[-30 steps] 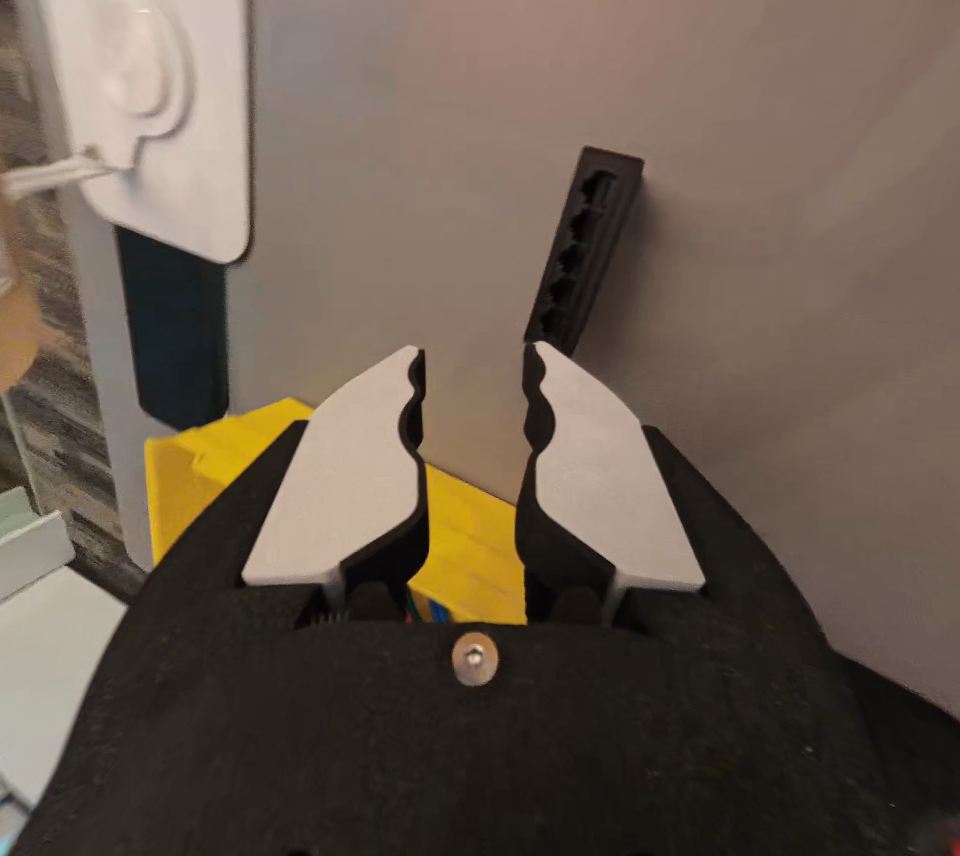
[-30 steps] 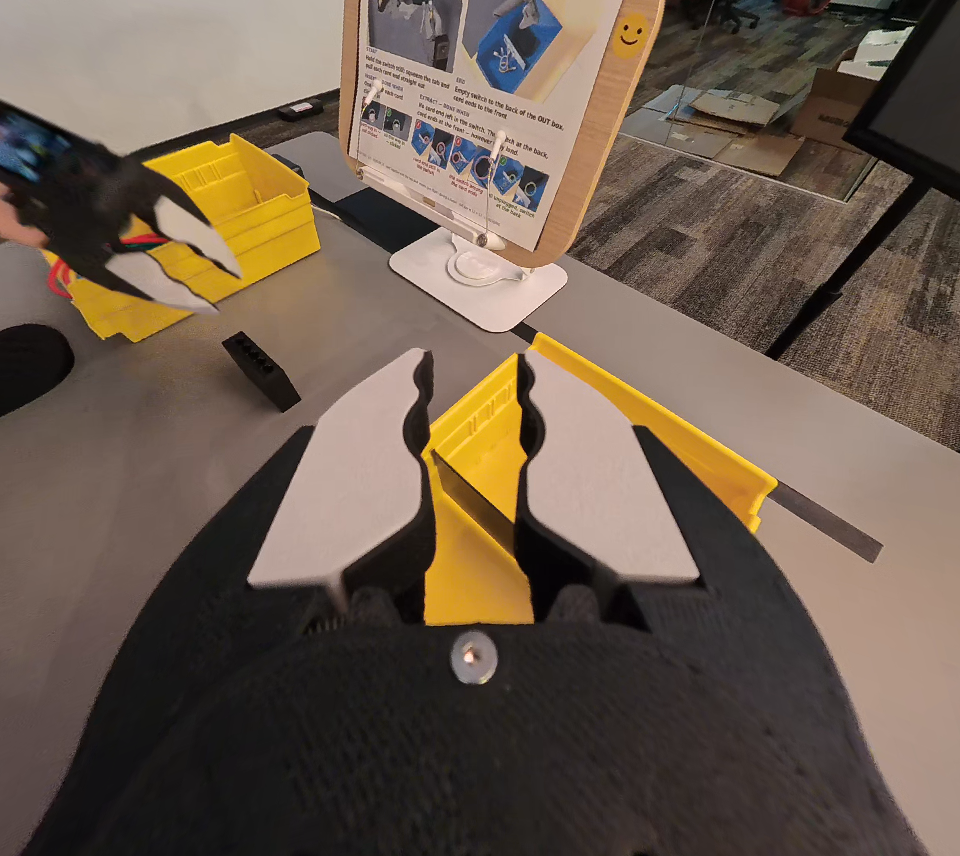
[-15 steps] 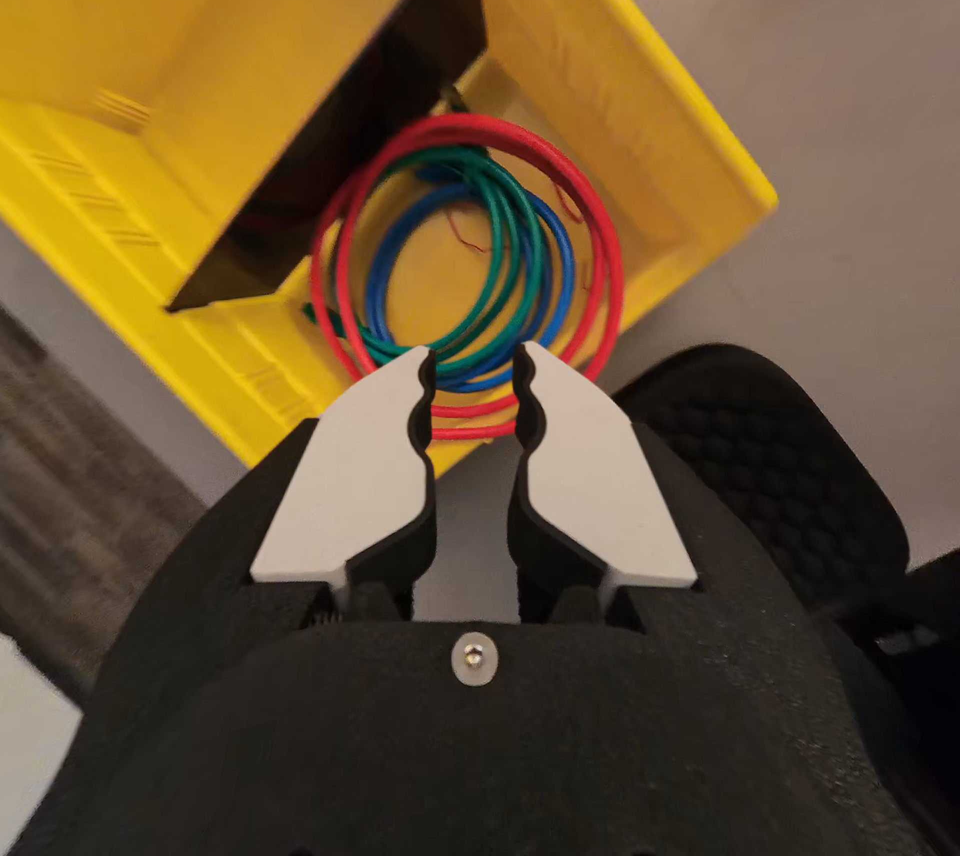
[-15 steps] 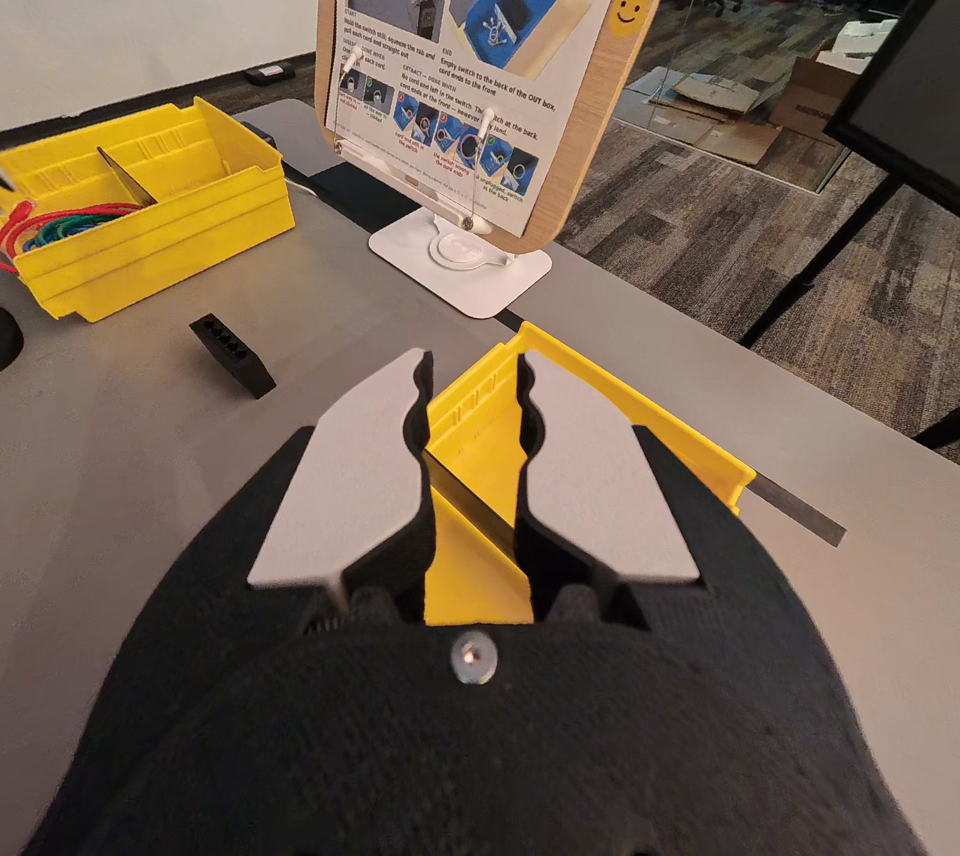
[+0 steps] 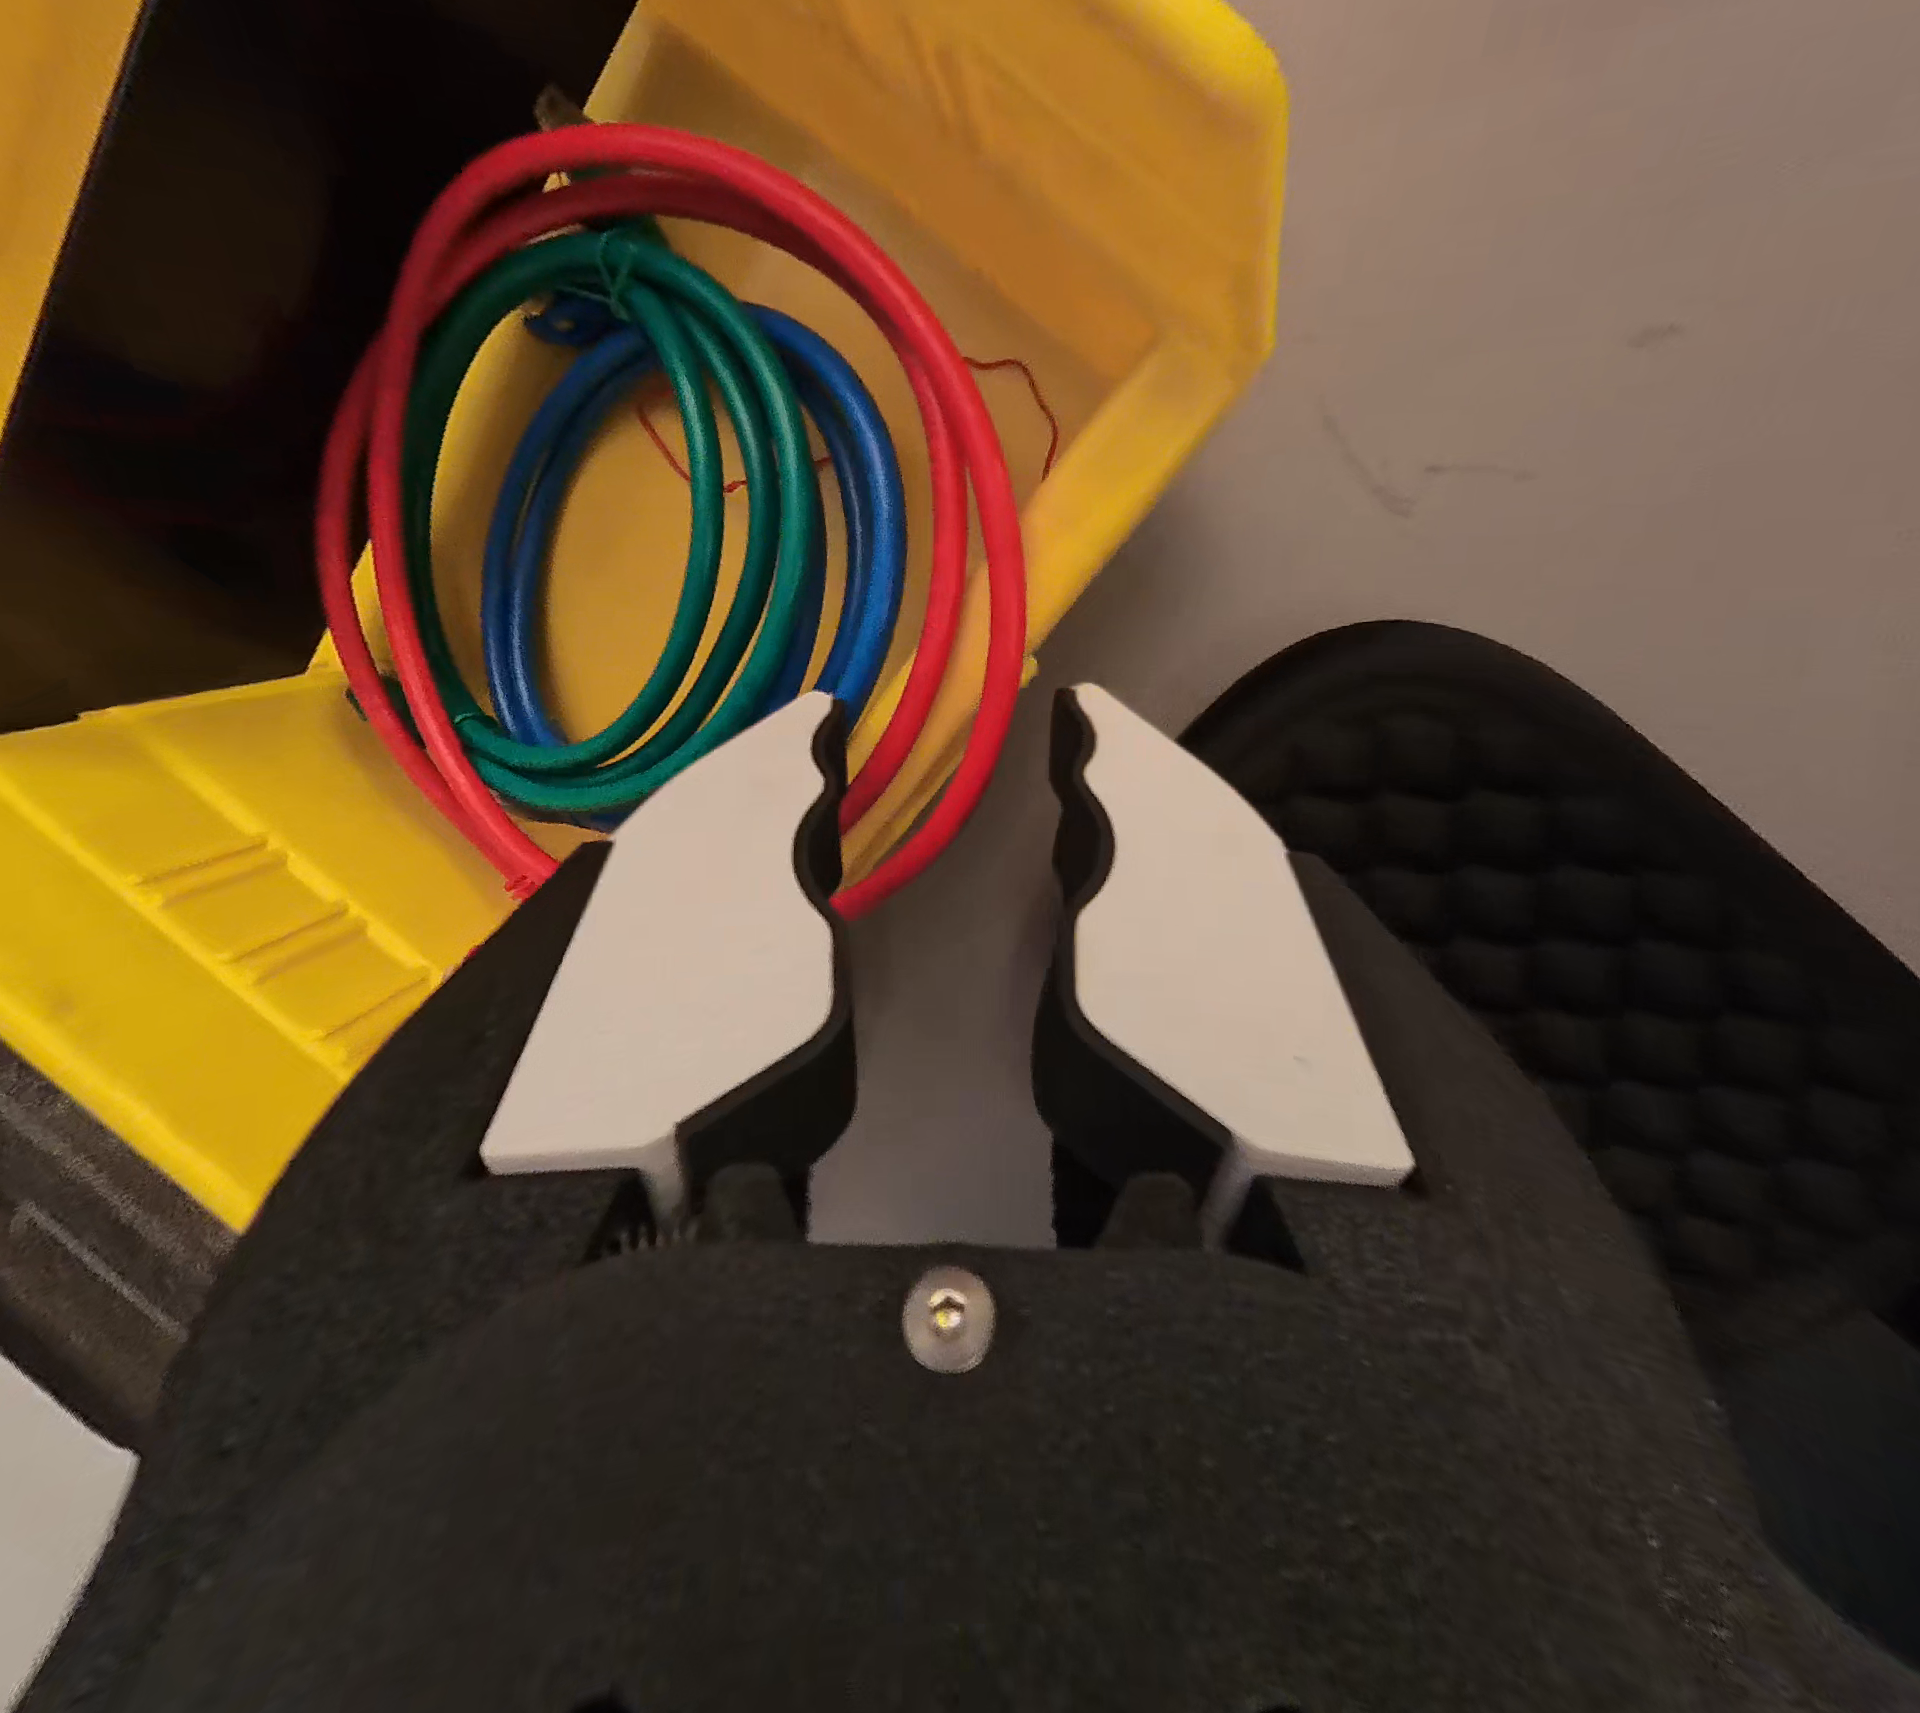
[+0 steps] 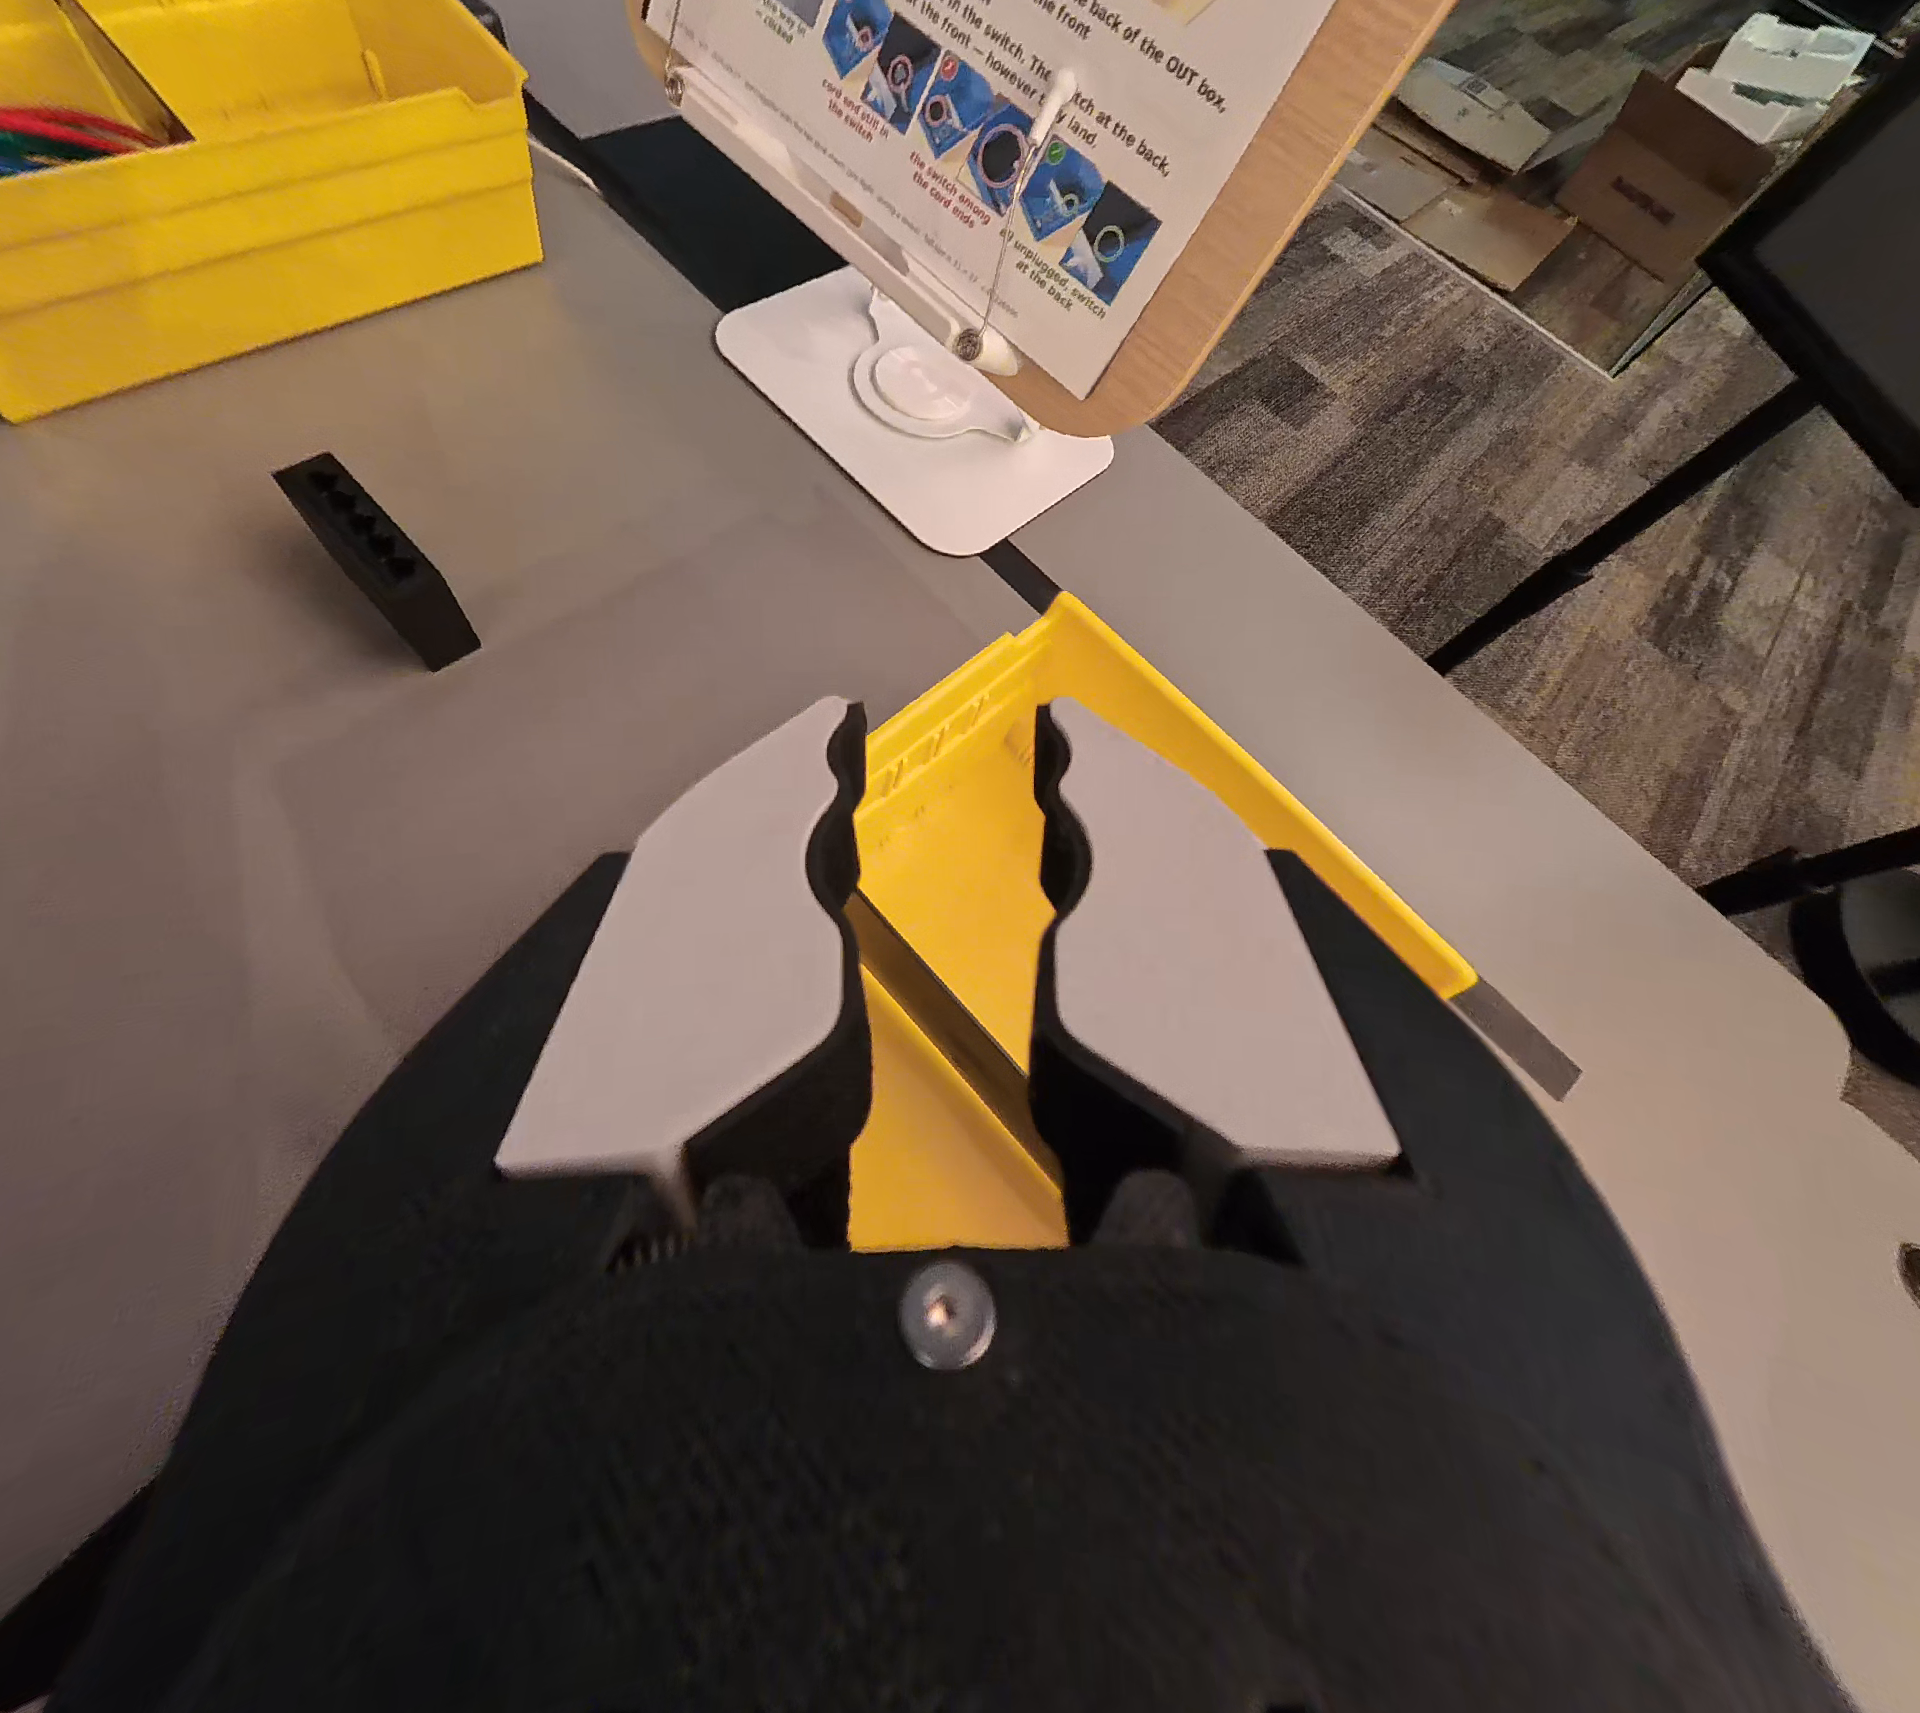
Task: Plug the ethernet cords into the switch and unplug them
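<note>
Red, green and blue ethernet cords (image 5: 665, 510) lie coiled in the yellow bin (image 5: 1039, 136) at upper left; the left gripper (image 5: 940, 728), jaws parted and empty, is poised to fetch one. Centre-left on the bench (image 6: 623, 603) sits the switch (image 6: 374, 557). The right gripper (image 6: 945, 733) is likewise parted, empty.

Three coiled cords, red (image 5: 966, 458), green (image 5: 707, 458) and blue (image 5: 868, 510), nested together in one compartment of a yellow bin (image 5: 1039, 136), red loop outermost and reaching over the bin's near rim. Black switch (image 6: 374, 557) lying alone on the grey table, ports up, unplugged, near the bin.
</note>
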{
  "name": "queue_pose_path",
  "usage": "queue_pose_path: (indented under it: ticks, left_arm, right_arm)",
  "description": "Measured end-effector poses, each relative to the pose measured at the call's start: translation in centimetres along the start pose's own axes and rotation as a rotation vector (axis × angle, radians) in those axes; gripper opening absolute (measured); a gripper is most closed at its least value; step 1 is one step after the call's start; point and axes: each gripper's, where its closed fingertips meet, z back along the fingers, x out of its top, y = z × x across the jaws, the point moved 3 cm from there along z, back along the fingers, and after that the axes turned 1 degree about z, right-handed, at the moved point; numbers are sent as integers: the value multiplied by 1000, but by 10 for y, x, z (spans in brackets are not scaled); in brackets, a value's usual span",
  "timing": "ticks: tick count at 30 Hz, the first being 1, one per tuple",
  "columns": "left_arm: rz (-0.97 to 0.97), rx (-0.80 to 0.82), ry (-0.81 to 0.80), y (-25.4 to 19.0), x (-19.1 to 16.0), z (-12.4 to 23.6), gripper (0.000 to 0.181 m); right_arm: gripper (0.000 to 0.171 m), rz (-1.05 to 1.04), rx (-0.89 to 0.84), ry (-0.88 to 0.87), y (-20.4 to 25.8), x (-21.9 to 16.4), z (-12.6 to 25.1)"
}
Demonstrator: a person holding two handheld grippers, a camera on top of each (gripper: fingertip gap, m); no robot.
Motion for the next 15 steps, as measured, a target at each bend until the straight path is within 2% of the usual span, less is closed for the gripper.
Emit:
queue_pose_path:
  ticks: [4, 8, 9, 15]
  left_arm:
    - [15, -23, 27, 3, -1, -1, 26]
    - [1, -43, 60, 4, 1, 1, 19]
    - [0, -73, 57, 1, 3, 4, 9]
    - [15, -7, 28, 19, 18, 28, 8]
  right_arm:
    - [32, 46, -8, 6, 3, 3, -3]
    - [30, 83, -30, -60, 5, 14, 0]
    - [30, 82, -16, -78, 7, 16, 1]
    - [30, 82, -11, -88, 6, 15, 4]
